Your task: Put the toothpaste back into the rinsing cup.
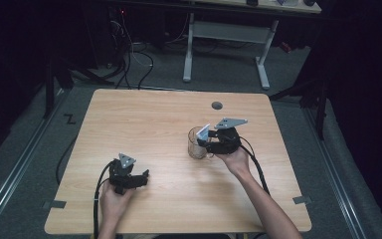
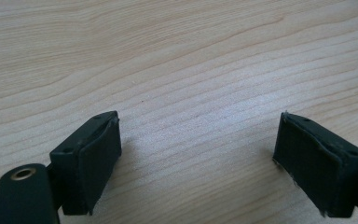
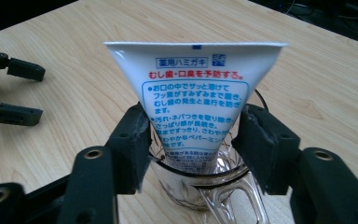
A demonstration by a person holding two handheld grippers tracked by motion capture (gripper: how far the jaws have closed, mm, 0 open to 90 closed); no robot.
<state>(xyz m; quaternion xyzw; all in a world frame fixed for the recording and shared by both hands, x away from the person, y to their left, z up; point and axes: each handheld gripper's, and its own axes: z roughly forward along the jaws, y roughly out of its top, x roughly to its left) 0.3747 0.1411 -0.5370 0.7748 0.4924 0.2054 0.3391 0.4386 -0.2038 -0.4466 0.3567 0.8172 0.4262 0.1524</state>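
Observation:
A white toothpaste tube point(image 3: 193, 88) with blue and red print stands crimped end up, its lower end inside a clear glass mug point(image 3: 216, 189) with a handle. My right gripper point(image 3: 193, 144) is shut on the tube, one jaw pressing each side just above the mug's rim. From above, the tube point(image 1: 203, 131) and mug point(image 1: 196, 145) sit right of the table's centre, with the right gripper point(image 1: 208, 140) beside them. My left gripper point(image 1: 144, 177) rests low near the front left, open, with bare wood between its jaws point(image 2: 198, 158). It appears again, open, as the left gripper point(image 3: 14, 91).
The wooden table point(image 1: 144, 114) has a dark round grommet hole point(image 1: 217, 105) near its far edge. Beyond it stands a white desk frame point(image 1: 226, 37) with cables on the floor. Grey tape marks point(image 1: 53, 204) sit at the front corners.

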